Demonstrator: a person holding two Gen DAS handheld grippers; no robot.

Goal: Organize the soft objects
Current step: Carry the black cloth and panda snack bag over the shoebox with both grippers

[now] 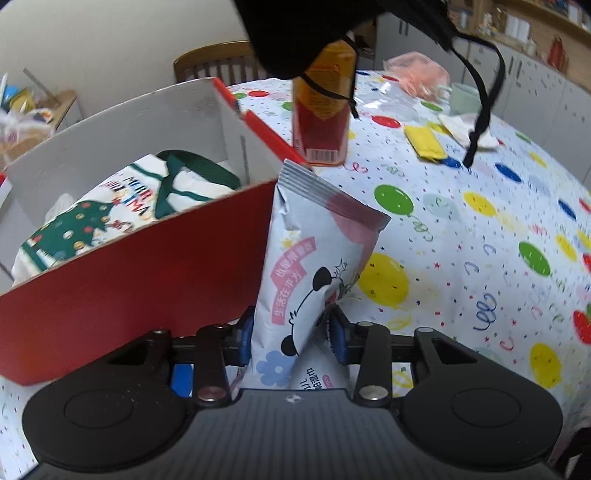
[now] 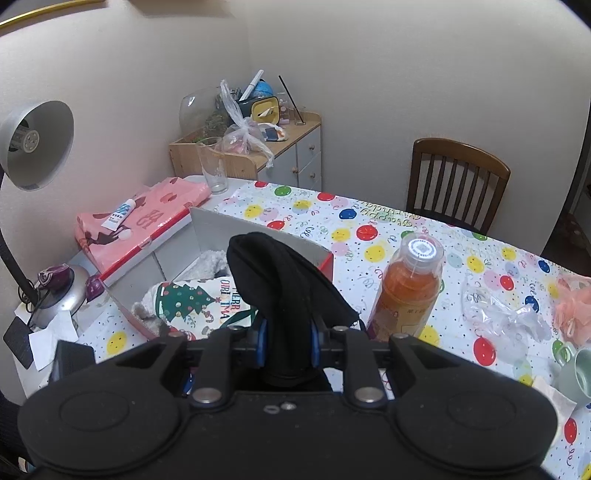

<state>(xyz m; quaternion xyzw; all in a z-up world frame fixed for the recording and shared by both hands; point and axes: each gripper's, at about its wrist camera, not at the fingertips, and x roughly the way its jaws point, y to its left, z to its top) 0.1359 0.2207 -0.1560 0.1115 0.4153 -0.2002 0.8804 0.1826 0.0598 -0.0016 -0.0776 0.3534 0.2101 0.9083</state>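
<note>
Mid-transfer: L gripper point(image 1: 291, 332) fingers pinch wet-wipes pack point(image 1: 317, 251), R gripper point(image 2: 288, 343) fingers clamp black face mask point(image 2: 280, 295); next, release both over red box point(image 1: 122, 266)

One bottle point(image 2: 408, 291), one box point(image 1: 122, 266), two chairs point(image 2: 456, 182).

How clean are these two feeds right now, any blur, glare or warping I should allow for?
Left wrist view: the black mask at the top is a dark shape without detail, its strap smeared; the wipes pack in the left gripper is sharp. Right wrist view: even indoor light, no glare; fisheye bends the table edge, and the mask in the right gripper shows little texture.
</note>
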